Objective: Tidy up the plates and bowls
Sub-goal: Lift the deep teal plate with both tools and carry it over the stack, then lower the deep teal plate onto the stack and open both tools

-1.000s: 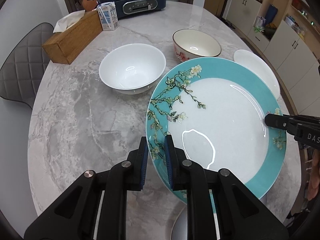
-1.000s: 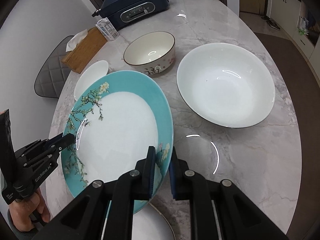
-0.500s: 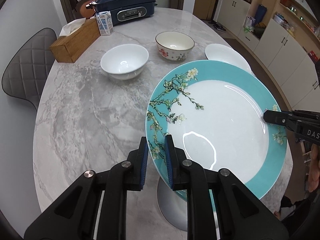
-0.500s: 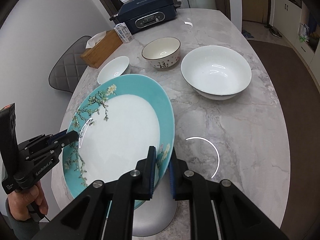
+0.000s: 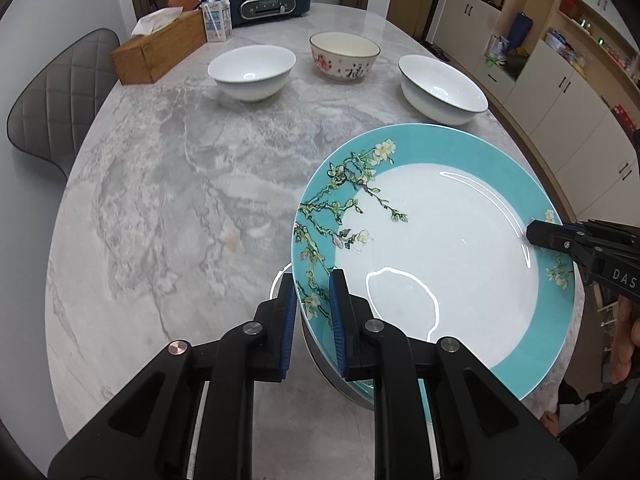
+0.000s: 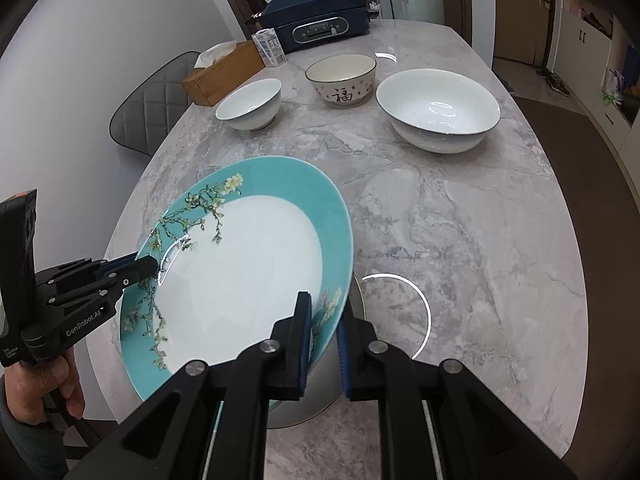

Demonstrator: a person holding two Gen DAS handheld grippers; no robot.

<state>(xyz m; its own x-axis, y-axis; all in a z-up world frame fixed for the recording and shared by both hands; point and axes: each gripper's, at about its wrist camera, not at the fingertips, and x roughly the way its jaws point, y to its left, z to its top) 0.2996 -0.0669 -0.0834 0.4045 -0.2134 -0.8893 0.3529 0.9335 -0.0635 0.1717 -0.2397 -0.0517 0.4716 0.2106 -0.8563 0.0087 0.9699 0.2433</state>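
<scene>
teal blossom-rimmed plate (image 5: 440,264), white centre, glossy.

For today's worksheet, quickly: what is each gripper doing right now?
Left gripper: shut on the plate rim.
Right gripper: shut on the plate's opposite rim.

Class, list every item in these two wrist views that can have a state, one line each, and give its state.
Teal plate: lifted off the table, tilted, gripped at opposite rims by both tools.
Left tool: shut on the teal plate's rim.
Right tool: shut on the teal plate's rim.
Small white bowl: upright, empty.
Patterned bowl: upright, empty.
Large white bowl: upright, empty.
Tissue box: tissue sticking out.
</scene>
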